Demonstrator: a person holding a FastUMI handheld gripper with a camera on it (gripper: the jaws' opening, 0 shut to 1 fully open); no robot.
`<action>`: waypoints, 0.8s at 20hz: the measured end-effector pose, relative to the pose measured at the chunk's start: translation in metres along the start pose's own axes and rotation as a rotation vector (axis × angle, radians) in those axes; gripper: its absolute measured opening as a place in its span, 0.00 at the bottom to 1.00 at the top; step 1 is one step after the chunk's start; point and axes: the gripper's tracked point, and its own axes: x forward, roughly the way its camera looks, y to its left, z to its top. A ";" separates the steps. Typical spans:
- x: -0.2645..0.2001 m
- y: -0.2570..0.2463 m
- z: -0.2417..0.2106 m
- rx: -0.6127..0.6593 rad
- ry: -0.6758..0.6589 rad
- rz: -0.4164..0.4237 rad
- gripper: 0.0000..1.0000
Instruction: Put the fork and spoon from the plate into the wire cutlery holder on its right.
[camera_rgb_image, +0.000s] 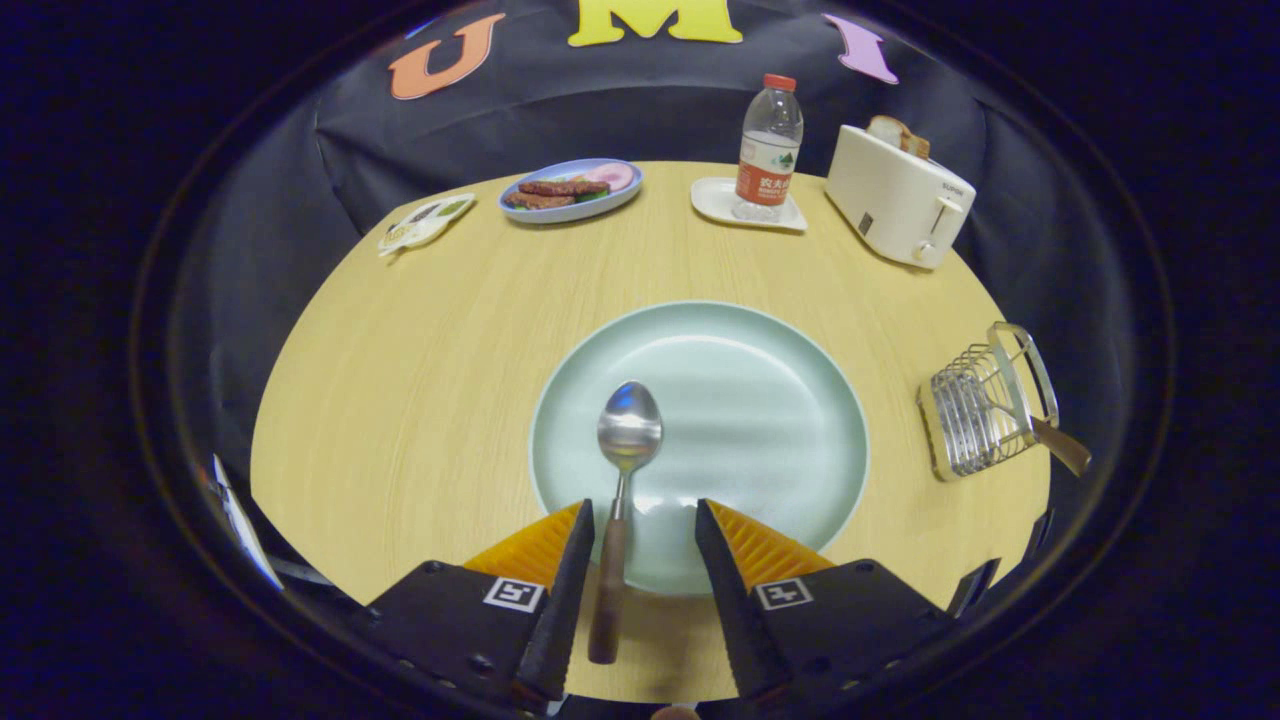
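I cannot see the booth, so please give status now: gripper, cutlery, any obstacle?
Gripper open, spoon handle between jaws. Spoon on plate. One wooden handle already in holder. Nothing in the way.

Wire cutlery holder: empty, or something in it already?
Not empty: a wooden handle sticks out of the wire cutlery holder. The spoon lies on the plate.

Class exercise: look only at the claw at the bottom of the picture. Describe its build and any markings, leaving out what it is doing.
The claw has two tapering, wedge-shaped fingers whose outer faces are ribbed. Each finger grows from a blocky black body with rounded corners and small screw holes. Each body carries a square white tag printed with a black block pattern. No cables are visible.
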 end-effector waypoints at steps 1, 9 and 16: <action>0.002 0.000 -0.002 -0.003 0.010 0.002 0.59; 0.005 -0.015 -0.005 -0.043 0.048 -0.042 0.08; -0.014 -0.029 0.003 -0.059 0.109 0.000 0.01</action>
